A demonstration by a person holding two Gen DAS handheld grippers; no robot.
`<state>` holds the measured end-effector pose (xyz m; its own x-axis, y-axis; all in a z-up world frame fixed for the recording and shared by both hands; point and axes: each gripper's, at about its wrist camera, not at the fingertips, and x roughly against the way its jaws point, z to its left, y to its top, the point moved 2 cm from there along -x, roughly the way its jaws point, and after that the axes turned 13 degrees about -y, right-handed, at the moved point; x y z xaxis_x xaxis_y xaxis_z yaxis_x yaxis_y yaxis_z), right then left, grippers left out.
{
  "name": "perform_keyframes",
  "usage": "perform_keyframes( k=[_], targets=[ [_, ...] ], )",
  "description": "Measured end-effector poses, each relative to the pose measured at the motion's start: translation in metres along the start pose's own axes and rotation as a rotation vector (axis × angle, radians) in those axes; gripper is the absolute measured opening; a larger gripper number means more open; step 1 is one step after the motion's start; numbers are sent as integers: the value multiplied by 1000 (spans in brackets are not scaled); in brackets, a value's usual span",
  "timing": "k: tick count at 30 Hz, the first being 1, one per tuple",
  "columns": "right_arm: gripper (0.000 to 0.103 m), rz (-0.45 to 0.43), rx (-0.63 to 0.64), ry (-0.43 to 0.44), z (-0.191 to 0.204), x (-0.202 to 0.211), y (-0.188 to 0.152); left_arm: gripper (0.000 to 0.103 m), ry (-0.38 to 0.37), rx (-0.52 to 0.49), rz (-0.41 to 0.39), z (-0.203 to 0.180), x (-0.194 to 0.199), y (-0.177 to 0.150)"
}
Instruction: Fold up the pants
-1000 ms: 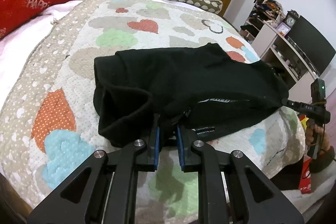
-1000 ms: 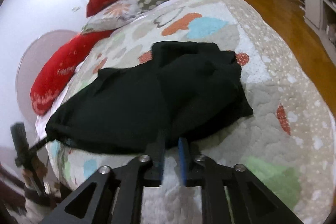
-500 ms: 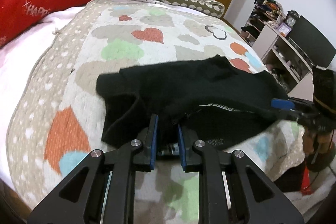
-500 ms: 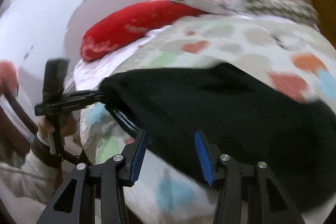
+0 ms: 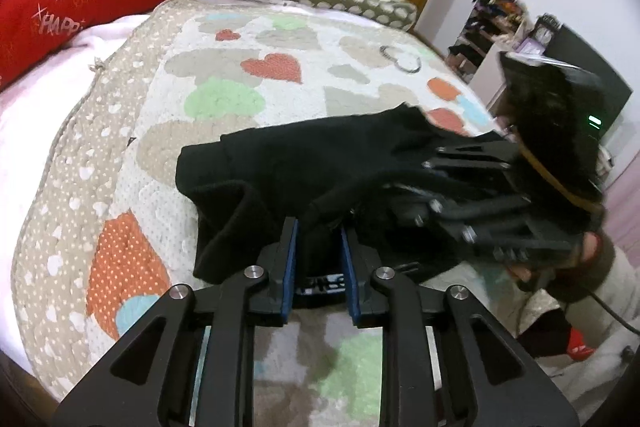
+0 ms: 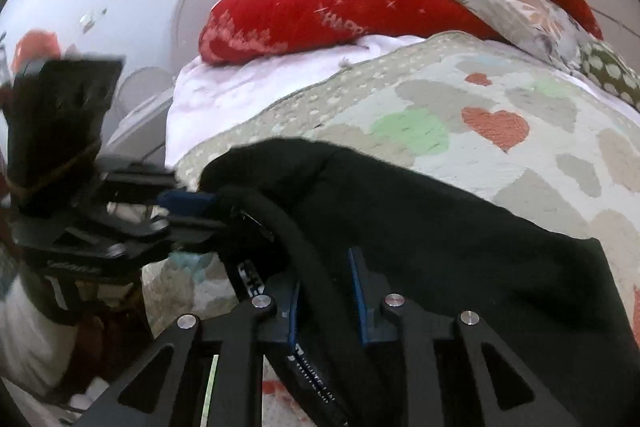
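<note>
The black pants [image 5: 320, 163] lie folded on the bed's heart-pattern quilt [image 5: 224, 75], near its front edge. The left gripper [image 5: 319, 251] is clamped on the waistband. The right gripper [image 6: 326, 287] has its jaws apart around the waistband edge, just beside the left one.

Black pants [image 5: 320, 167] bunched and partly folded, waistband edge raised, lying on the heart-patterned quilt [image 5: 224, 99]
</note>
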<state>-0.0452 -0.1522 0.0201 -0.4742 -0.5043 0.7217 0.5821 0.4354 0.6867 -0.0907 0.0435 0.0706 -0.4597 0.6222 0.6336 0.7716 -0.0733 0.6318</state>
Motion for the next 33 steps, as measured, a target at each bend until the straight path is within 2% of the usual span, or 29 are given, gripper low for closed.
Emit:
perform_keyframes(
  k=[1, 2, 3, 5, 6, 9, 13, 17, 19, 22, 24, 25, 26, 27, 28, 30, 31, 33],
  targets=[
    [15, -15, -26, -13, -5, 6, 1, 22, -14, 0, -30, 0, 9, 0],
    [14, -48, -63, -41, -14, 13, 3, 30, -20, 2, -54, 0, 18, 0],
    [13, -66, -86, -57, -17, 15, 5, 58, -24, 9, -91, 3, 31, 0],
    [13, -75, -109, -72, -19, 21, 5, 93, 1, 42, -141, 11, 46, 0],
    [13, -73, -94, -56, -14, 22, 3, 93, 9, 70, -166, 18, 52, -2],
    [13, -45, -30, -52, 6, 16, -6, 93, -21, 150, -168, 36, 56, -8],
    [13, -45, -50, -39, 8, 16, -9, 93, -26, 199, -107, 45, 39, -15],
    [13, -131, -128, -104, -15, 39, 4, 93, -40, 196, -133, 43, 41, -13],
    [13, -160, -115, -125, -14, 45, 6, 93, -20, 198, -165, 45, 50, -9],
    [13, -75, -46, -71, 9, 25, -7, 93, 5, 210, -204, 50, 64, -5],
    [13, 44, 24, -24, 31, -1, -26, 93, 34, 203, -208, 49, 68, -2],
    [15, 91, 62, -23, 40, -8, -35, 93, 42, 194, -210, 47, 69, -1],
    [15, 93, 94, -34, 44, -6, -41, 93, 39, 188, -209, 45, 68, 0],
    [19, 81, 109, -32, 45, -1, -43, 93, 30, 177, -202, 41, 66, 1],
    [32, 77, 108, -21, 41, 7, -43, 93, 25, 160, -193, 37, 63, 2],
    [52, 59, 38, 8, 21, 27, -43, 93, 32, 120, -176, 28, 55, 4],
    [53, 25, -25, 14, 2, 41, -42, 93, 31, 108, -166, 24, 50, 5],
    [53, -25, -136, -31, -35, 60, -41, 93, 22, 99, -143, 20, 38, 7]
  ],
)
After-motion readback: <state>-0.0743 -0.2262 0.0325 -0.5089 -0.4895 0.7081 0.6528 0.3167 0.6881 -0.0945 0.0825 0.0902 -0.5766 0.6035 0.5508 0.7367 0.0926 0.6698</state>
